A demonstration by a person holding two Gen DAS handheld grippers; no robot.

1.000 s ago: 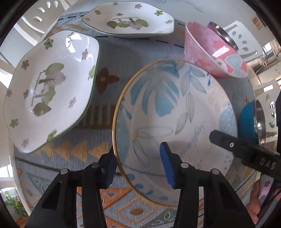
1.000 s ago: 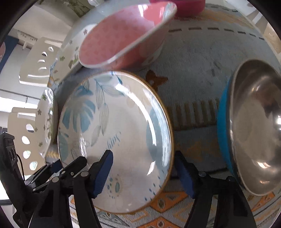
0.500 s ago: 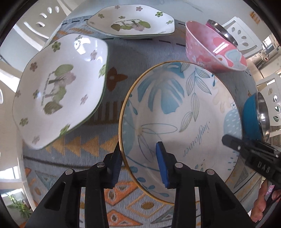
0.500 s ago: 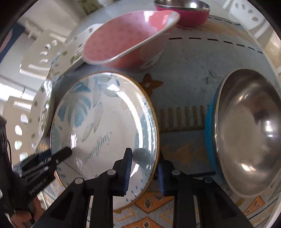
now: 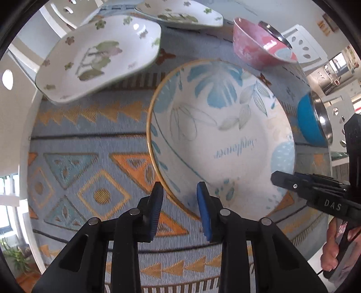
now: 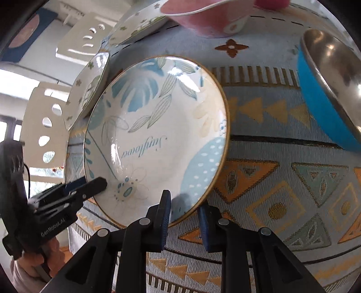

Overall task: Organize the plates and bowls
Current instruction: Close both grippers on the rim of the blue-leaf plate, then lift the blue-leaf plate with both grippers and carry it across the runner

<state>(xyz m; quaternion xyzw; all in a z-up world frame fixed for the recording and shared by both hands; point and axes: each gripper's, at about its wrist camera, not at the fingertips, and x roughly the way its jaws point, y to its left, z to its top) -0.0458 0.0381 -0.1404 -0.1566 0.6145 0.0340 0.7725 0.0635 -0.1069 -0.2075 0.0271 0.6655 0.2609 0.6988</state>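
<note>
A round blue-leaf plate with a gold rim (image 5: 225,135) (image 6: 158,135) is held between both grippers, lifted above the patterned cloth. My left gripper (image 5: 179,202) is shut on its near-left rim, one finger inside and one outside. My right gripper (image 6: 183,214) is shut on the opposite rim. Each gripper shows in the other's view, the right (image 5: 315,191) and the left (image 6: 74,191). Two white floral plates (image 5: 99,56) (image 5: 180,13) lie beyond, far left.
A pink bowl (image 5: 259,49) stands at the far side with a steel-lined bowl behind it. A blue bowl with a steel inside (image 6: 331,83) stands to the right. The patterned cloth (image 5: 90,169) covers the table. White chairs (image 6: 52,126) stand around it.
Both grippers have closed on the blue-leaf plate's rim and the plate has risen off the cloth and come toward me, away from the pink bowl and floral plates.
</note>
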